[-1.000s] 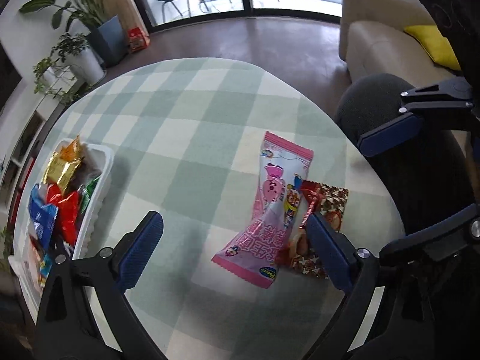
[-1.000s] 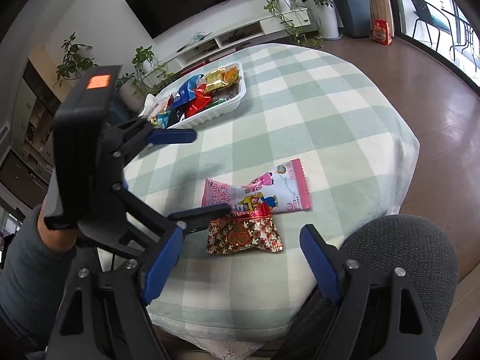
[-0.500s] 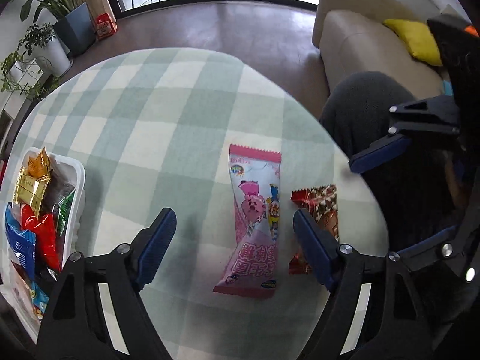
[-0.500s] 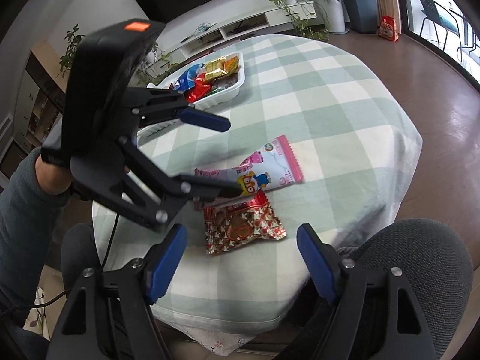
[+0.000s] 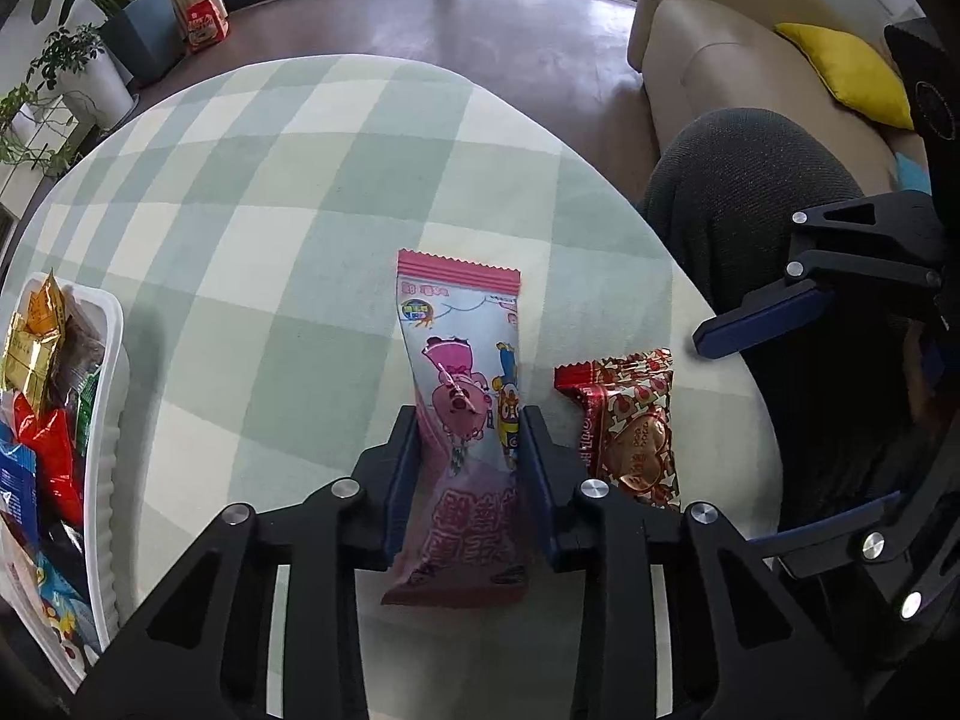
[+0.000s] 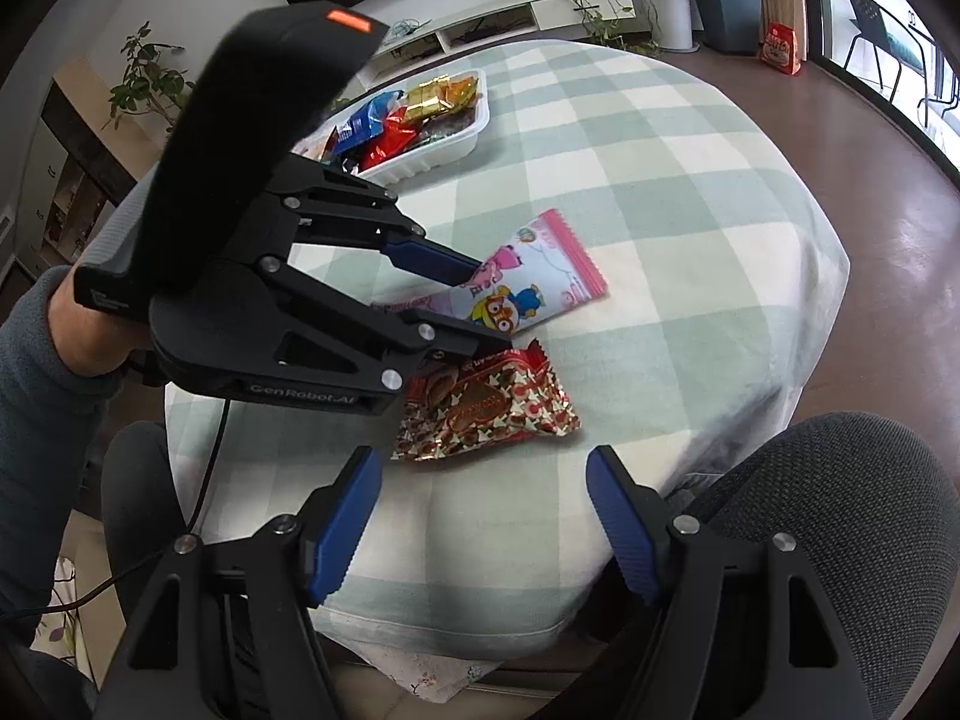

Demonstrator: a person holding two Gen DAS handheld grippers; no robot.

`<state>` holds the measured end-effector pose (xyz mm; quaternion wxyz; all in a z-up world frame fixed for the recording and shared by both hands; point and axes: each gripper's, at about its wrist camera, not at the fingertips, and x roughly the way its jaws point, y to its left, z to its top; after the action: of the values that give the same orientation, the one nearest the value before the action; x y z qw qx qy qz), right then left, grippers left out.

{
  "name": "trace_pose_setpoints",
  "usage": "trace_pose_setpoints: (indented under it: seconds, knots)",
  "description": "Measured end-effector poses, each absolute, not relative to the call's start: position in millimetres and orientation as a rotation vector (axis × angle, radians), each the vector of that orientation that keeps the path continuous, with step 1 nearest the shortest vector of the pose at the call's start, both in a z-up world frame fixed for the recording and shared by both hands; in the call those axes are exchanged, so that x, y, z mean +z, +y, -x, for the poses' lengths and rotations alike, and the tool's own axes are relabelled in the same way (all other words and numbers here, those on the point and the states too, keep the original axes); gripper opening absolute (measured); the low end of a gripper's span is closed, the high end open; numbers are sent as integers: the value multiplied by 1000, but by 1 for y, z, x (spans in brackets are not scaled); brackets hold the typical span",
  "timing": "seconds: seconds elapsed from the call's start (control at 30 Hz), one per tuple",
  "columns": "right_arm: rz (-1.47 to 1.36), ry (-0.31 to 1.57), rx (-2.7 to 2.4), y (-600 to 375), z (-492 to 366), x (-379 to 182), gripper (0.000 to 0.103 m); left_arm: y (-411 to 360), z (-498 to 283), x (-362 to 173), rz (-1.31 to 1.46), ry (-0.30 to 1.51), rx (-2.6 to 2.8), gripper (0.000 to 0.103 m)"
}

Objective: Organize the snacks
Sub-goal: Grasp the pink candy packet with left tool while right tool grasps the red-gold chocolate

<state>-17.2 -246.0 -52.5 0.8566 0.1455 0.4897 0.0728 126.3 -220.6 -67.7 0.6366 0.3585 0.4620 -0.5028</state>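
A long pink snack packet (image 5: 459, 360) lies on the green checked tablecloth (image 5: 288, 240). My left gripper (image 5: 469, 420) points down at it, jaws closing, both blue pads pressed on the packet's long sides. In the right wrist view the left gripper (image 6: 489, 306) pinches the pink packet (image 6: 540, 282) near its middle. A red and gold patterned packet (image 5: 630, 426) lies right beside it, untouched. My right gripper (image 6: 483, 462) hovers just before the red packet (image 6: 486, 414), jaws closing slowly with nothing between them.
A white tray (image 5: 111, 396) holding several bright wrappers sits at the table's left side, seen as the far tray (image 6: 444, 156) in the right wrist view. A grey chair (image 6: 840, 510) stands at the table's near edge. A beige sofa (image 5: 720, 60) lies beyond.
The left gripper came down over the pink packet and its wide jaws narrowed onto the packet's sides. The right gripper stayed near the red packet, its jaws a little narrower.
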Motion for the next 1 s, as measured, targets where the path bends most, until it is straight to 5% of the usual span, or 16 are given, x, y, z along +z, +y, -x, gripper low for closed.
trace_pose_setpoints:
  seconds: [0.57,0.7,0.97,1.0]
  knots:
    - [-237,1036,151,-217,-19,-65,73,-85,-119,-64,-402,1064,-791,24]
    - [-80,1027,106,-198,-25,-67,58,-67,-105,-63,-358,1044,-713,24]
    - [46,1024,90,-193,-9,-68,49,-47,-81,-65,-238,1003,-650,23]
    - [46,1024,95,-192,-9,-68,40,-46,-80,-65,-227,999,-645,23]
